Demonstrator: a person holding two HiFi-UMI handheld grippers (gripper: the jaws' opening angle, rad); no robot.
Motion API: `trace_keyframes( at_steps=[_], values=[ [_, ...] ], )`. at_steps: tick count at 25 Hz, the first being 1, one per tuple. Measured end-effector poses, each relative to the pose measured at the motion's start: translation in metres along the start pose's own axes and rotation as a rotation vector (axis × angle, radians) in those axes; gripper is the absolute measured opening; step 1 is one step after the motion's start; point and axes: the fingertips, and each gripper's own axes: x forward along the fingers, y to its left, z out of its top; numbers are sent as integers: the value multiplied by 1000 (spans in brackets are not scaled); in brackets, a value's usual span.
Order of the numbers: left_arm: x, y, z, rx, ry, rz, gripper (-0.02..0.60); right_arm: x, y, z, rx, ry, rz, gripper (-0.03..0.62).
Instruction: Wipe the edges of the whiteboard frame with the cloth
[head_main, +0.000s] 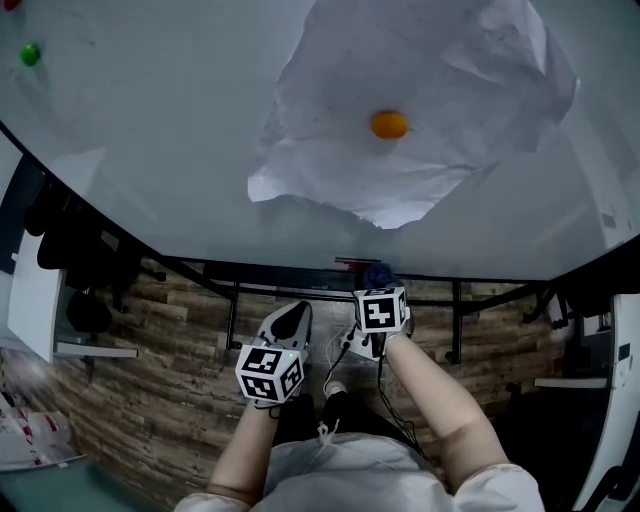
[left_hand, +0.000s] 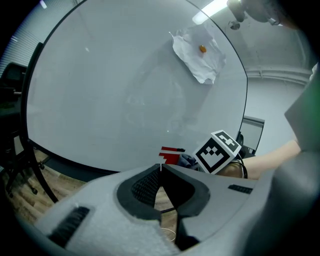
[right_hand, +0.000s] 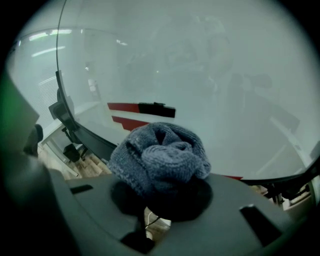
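Note:
The whiteboard fills the upper head view, and its dark lower frame edge runs across the middle. My right gripper is shut on a bunched blue-grey knitted cloth, which sits right at that lower edge. The right gripper view shows the cloth bulging out of the jaws just before the frame. My left gripper hangs lower and to the left, away from the board. Its jaws meet at the tips with nothing between them.
A crumpled white paper is pinned to the board by an orange magnet. A green magnet sits at the top left. A red and black item lies at the lower frame. Stand legs and wood flooring are below.

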Motion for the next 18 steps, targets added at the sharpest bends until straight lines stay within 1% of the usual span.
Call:
trace_keyframes(
  at_steps=[5, 9, 12, 16, 18],
  values=[
    [6, 9, 16, 18, -26, -29, 24, 0, -2, 1, -96, 9, -45, 72],
    [4, 24, 21, 42, -13, -79, 24, 2, 2, -1, -147, 32, -120, 72],
    [-2, 43, 23, 46, 0, -114, 24, 6, 15, 3, -197, 35, -166, 72],
    [-15, 68, 27, 53, 26, -158, 24, 13, 45, 10, -145, 52, -169, 72],
    [-22, 85, 31, 55, 31, -165, 24, 19, 64, 19, -121, 50, -162, 72]
  ],
)
